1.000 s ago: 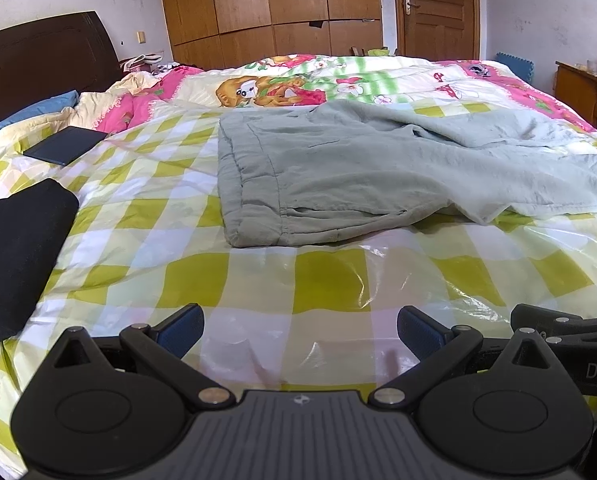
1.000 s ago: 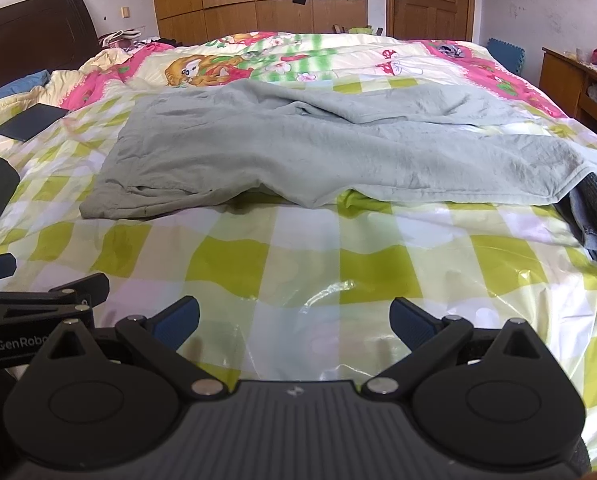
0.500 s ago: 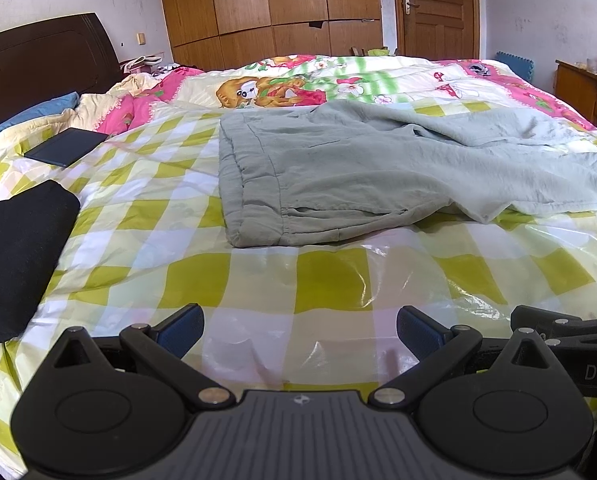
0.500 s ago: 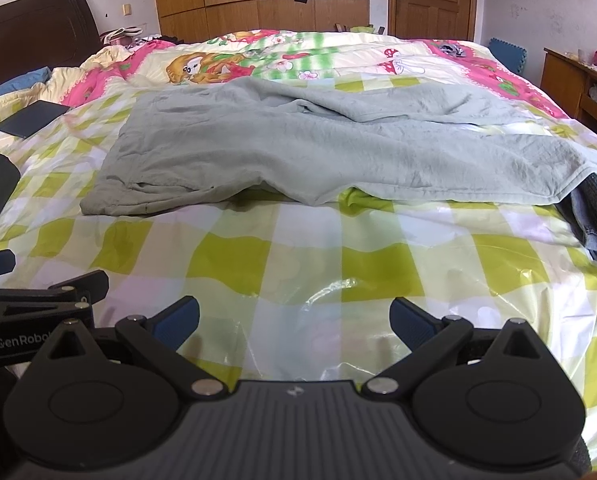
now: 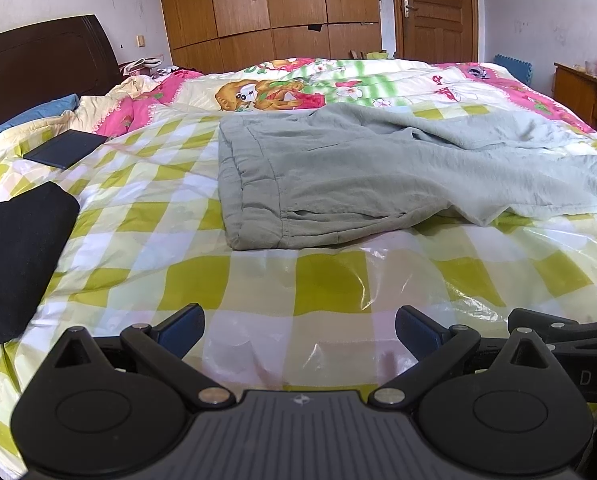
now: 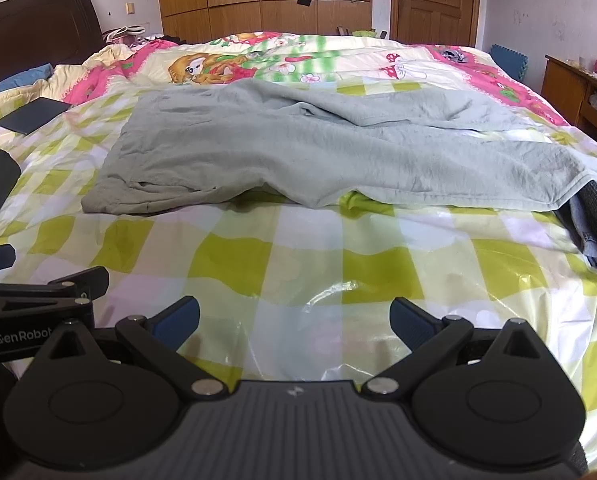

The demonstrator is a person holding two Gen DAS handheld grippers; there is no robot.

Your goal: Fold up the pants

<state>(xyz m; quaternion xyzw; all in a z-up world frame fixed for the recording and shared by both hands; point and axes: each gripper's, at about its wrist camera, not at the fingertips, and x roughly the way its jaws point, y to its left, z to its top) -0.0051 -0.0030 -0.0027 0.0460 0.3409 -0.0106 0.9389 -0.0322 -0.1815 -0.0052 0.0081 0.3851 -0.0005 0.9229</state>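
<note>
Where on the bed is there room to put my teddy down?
The checked cover is bare between the grippers and the near edge of the grey pants. It is crowded at the right by dark clothes, at the left by a black bundle.

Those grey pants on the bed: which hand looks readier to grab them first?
Probably left. The left gripper faces the near waistband corner of the grey pants. The right gripper is equally open, but sees that corner off to its left.

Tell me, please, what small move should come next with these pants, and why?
Probably reach both grippers forward to the grey pants: left gripper and right gripper are open, empty, and short of the garment, which lies spread and unfolded.
</note>
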